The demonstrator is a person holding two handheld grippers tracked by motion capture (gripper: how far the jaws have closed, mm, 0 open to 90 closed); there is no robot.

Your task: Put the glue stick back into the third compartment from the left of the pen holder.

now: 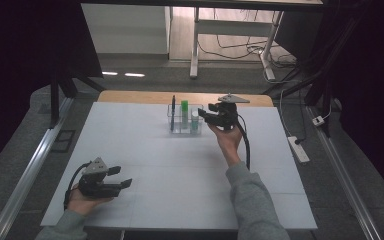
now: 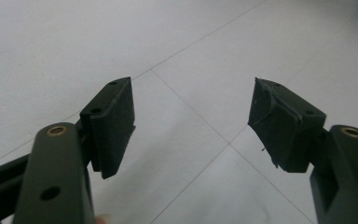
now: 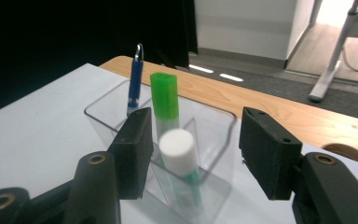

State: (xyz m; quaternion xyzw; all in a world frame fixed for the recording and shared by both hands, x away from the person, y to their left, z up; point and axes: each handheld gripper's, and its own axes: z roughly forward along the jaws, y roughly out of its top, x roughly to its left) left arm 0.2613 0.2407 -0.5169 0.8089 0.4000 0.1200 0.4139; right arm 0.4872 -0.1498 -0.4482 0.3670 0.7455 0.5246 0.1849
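The right tool [image 3: 193,154], jaws wide, hovers just beside a clear organizer [image 3: 121,100] holding a blue pen [image 3: 134,79], green marker [image 3: 164,100] and white-capped stick [image 3: 179,151]. Closing carelessly could tip the organizer. The left tool [image 2: 191,123] rests wide over the desk [image 1: 145,145].

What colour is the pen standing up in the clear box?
Blue pen, silver tip; best in the right gripper view.
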